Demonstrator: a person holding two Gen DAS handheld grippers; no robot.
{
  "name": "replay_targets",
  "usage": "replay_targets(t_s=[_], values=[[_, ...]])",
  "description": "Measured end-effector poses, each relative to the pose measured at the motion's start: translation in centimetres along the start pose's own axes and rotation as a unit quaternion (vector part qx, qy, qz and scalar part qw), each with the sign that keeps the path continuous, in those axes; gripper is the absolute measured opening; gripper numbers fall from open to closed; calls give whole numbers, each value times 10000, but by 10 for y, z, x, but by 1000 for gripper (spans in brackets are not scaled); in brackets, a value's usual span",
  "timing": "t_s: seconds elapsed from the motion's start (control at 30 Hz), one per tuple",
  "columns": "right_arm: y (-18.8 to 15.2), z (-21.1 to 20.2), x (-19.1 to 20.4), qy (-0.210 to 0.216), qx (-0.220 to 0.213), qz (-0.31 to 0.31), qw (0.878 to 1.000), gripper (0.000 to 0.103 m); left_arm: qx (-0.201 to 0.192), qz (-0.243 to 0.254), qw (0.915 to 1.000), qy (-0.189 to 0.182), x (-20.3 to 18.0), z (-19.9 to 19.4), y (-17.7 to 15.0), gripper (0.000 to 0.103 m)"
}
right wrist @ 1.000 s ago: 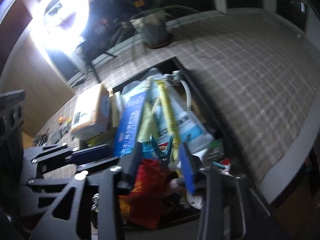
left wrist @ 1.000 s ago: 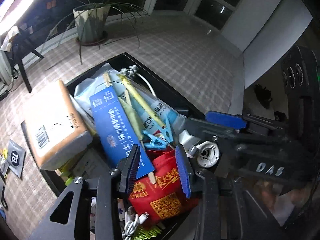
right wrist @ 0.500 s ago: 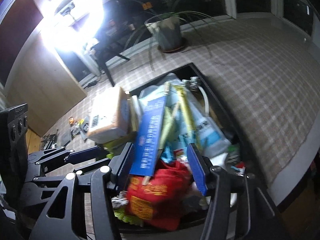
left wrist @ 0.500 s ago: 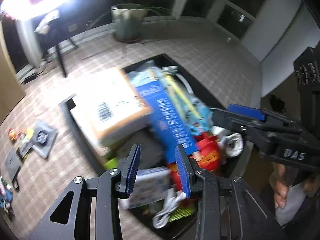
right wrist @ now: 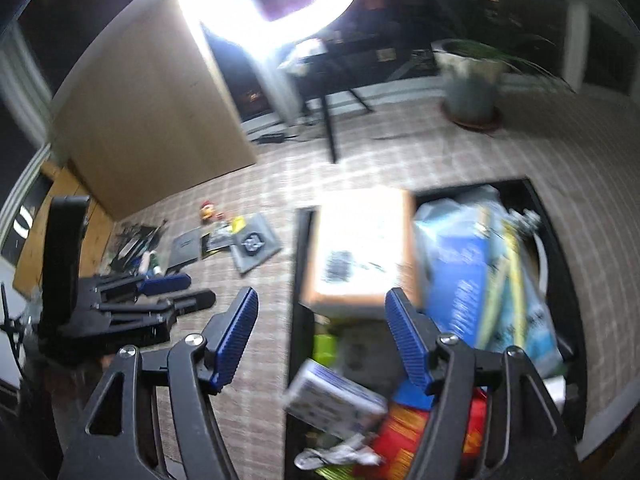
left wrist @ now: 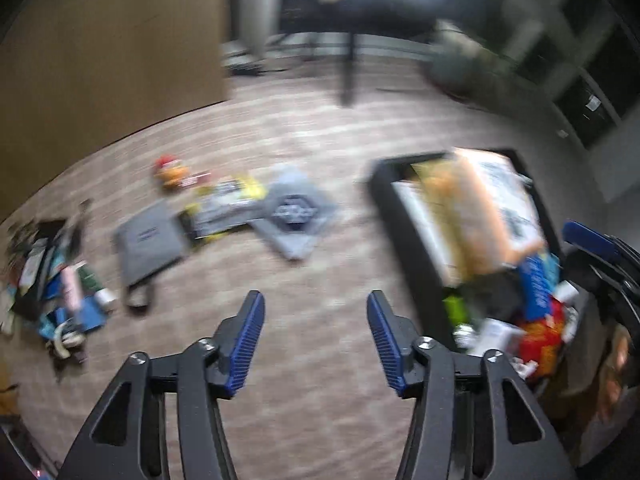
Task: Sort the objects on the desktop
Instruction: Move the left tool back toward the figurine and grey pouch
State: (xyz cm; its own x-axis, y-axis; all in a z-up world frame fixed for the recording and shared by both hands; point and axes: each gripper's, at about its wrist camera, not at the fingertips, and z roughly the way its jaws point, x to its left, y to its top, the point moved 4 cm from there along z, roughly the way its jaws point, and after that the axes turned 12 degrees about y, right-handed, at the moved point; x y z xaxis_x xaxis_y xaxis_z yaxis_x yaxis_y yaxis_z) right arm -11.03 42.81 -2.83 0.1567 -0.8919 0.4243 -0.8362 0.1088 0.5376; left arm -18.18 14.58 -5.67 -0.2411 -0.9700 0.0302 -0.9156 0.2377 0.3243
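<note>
While both grippers hang over the checked table, neither holds anything: the left gripper has its jaws opening over bare cloth, and the right gripper has its jaws opening above the near edge of the black tray. Just beyond the right gripper, the tray is heaped with clutter: a white carton, a red snack bag, a cardboard box and a blue package. Farther left lie grey pouches and a pile of small items, seemingly sorted already. This looks like the gap between picks; the next move calls for choosing one tray item and closing on it squarely.
</note>
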Motion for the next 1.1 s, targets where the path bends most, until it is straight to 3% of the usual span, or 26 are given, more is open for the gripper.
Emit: replay_targets(t_s=[0.17, 0.3, 0.57, 0.7, 0.83, 0.93, 1.1], values=[[20, 50, 38, 235, 485, -481, 9974, 76, 424, -579, 9972, 190, 59, 28, 8, 57], [33, 106, 62, 379, 1115, -708, 9905, 77, 857, -1119, 9893, 364, 99, 56, 13, 59], [43, 211, 70, 0, 2183, -948, 9713, 77, 1217, -1794, 9761, 125, 128, 94, 25, 60], [44, 243, 66, -132, 2437, -923, 9654, 77, 1383, -1946, 9709, 188, 133, 109, 28, 60], [44, 263, 67, -190, 2568, -1001, 9611, 77, 1332, -1923, 9716, 352, 132, 116, 34, 69], [45, 275, 67, -325, 2650, -1113, 9572, 77, 1368, -1930, 9706, 439, 130, 121, 36, 69], [44, 289, 63, -599, 2762, -1289, 9505, 77, 1369, -1701, 9712, 950, 129, 128, 32, 69]])
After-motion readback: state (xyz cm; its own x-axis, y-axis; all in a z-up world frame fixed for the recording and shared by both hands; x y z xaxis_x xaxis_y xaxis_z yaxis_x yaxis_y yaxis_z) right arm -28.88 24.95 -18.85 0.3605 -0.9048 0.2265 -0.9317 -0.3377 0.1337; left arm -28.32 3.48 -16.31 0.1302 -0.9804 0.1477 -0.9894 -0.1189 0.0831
